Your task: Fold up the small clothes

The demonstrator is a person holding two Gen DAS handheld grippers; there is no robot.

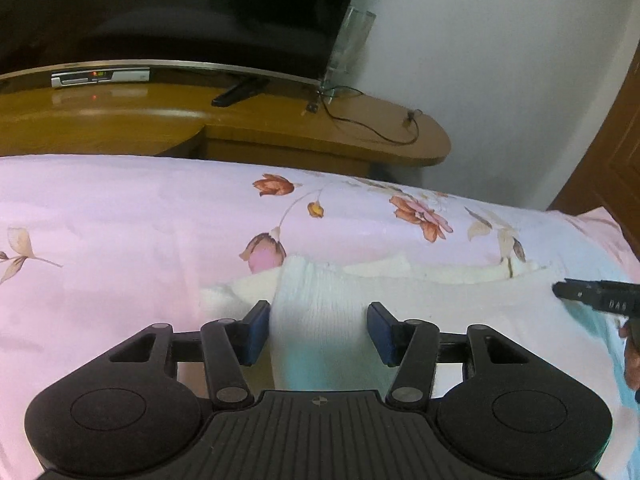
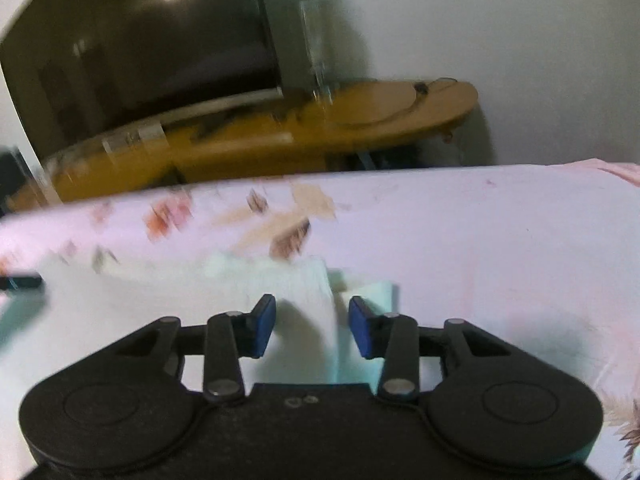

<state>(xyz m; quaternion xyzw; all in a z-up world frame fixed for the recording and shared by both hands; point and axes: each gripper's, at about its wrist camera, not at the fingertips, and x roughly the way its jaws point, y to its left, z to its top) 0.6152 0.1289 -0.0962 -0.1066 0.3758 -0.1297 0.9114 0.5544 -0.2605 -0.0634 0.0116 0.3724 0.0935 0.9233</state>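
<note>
The bedsheet [image 1: 120, 216] is pale pink, printed with orange-red and pink flowers, tan leaves and thin brown stems, clearest at centre right in the left wrist view. On it lies a white garment [image 1: 328, 300] with a fine ribbed texture and a faint pale-blue tint low in the frame. The left gripper [image 1: 319, 330] is black with blue pads [image 1: 258, 334]; the right gripper [image 2: 312, 330] shows the same colours. Behind the bed, the bench [image 1: 280, 120] is glossy honey-brown wood, the television [image 1: 180, 8] black, the wall [image 1: 500, 60] white.
</note>
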